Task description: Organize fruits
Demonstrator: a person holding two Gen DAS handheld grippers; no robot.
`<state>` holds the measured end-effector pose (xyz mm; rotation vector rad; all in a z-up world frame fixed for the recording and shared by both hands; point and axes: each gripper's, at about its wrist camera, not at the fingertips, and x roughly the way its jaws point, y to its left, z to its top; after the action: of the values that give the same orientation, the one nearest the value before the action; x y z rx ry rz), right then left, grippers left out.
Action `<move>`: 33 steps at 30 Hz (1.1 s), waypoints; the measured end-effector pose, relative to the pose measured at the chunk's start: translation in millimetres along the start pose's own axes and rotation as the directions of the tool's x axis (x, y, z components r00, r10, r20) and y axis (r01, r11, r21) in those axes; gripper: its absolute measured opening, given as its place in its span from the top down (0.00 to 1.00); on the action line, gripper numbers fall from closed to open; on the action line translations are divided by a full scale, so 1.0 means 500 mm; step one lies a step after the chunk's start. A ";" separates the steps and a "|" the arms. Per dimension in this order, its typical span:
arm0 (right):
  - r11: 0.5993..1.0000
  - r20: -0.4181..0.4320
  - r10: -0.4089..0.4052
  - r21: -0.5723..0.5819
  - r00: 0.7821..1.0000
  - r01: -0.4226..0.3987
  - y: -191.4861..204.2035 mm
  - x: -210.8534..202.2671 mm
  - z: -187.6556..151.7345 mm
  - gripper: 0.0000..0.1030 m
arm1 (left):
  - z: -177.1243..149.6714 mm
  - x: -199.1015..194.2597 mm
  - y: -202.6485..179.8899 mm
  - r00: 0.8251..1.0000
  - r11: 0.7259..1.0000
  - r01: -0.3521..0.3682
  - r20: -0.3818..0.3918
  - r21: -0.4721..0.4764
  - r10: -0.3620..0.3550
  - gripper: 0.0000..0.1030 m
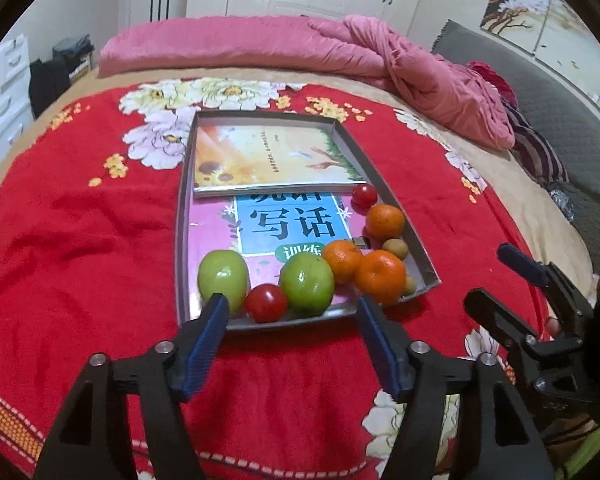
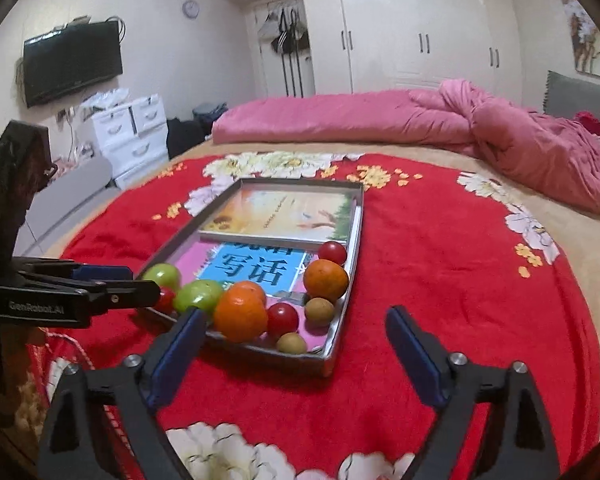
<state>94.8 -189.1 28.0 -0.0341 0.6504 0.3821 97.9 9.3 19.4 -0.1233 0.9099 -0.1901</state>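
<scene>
Three oranges (image 2: 240,314), two green apples (image 1: 306,282) and three tomatoes (image 1: 265,302) are crowded at the tray's (image 1: 182,240) near edge, while both the left gripper (image 1: 292,308) and the right gripper (image 2: 294,322) are spread wide, empty.

Fuzzy cloth blanket (image 1: 80,240), glossy paper book (image 1: 272,156)

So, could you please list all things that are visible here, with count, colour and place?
tray: one, grey, on the red blanket
books: two, lying flat inside the tray
green fruits: two, at the tray's near edge
oranges: three, in the tray's near right part
cherry tomatoes: three, red, in the tray
small brown fruits: two, near the tray's right corner
red blanket: one, flowered, on the bed
pink quilt: one, behind
left tongs: open, empty
right tongs: open, empty
</scene>
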 end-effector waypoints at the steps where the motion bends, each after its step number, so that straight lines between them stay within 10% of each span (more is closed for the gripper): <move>1: 1.000 0.006 -0.009 0.002 1.000 0.009 0.006 -0.012 0.000 0.09 | -0.005 -0.009 0.001 1.000 1.000 -0.008 0.006 0.000 0.008 0.28; 14: 0.997 -0.061 -0.068 0.040 0.996 0.071 0.085 -0.087 -0.066 0.01 | -0.137 -0.080 -0.011 0.996 0.995 -0.086 -0.006 -0.058 0.086 0.22; 33: 0.995 -0.084 -0.078 0.055 0.993 0.083 0.078 -0.080 -0.096 0.01 | -0.141 -0.081 -0.009 0.997 0.994 -0.075 -0.006 -0.077 0.075 0.22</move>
<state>23.6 -173.7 16.9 -0.0202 0.7383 0.2851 17.0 11.8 8.7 -0.1603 0.9233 -0.0849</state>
